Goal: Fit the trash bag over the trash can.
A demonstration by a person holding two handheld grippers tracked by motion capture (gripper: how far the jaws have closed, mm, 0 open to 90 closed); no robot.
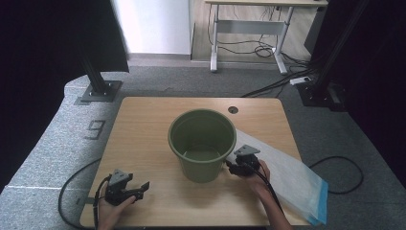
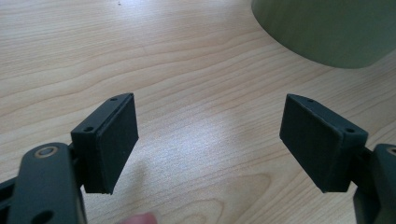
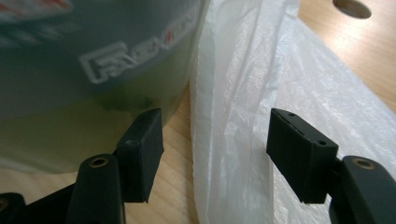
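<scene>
- the green plastic bucket stands upright in the middle of the wooden table; in the left gripper view only a curved slice of its wall shows, cut off by the top edge.
- in the right gripper view the bucket is close and blurred; a raised logo and a reddish label at the top corner are too soft to read.
- the white plastic bag lies flat to the right of the bucket, its near end hanging past the table's edge; the bucket hides the bag's far left corner in the high view, so whether the two touch there cannot be told.
- the right tongs sit just beside the bucket's base, over the bag's edge. seen from above they are small and dark, and their gap is hard to judge.
- the right gripper view settles it: the right tongs stand spread, a rumpled fold of the bag between them, neither pad pressing on it.
- the left tongs rest near the front left of the table, well apart from the bucket; in their own view the left tongs are spread wide over bare wood grain.
- the bag is thin, crinkled, translucent film with a blue strip at its near end; the pads are matte black blocks; the bucket is smooth and tapered.
- a round cable hole sits behind the bucket.
</scene>
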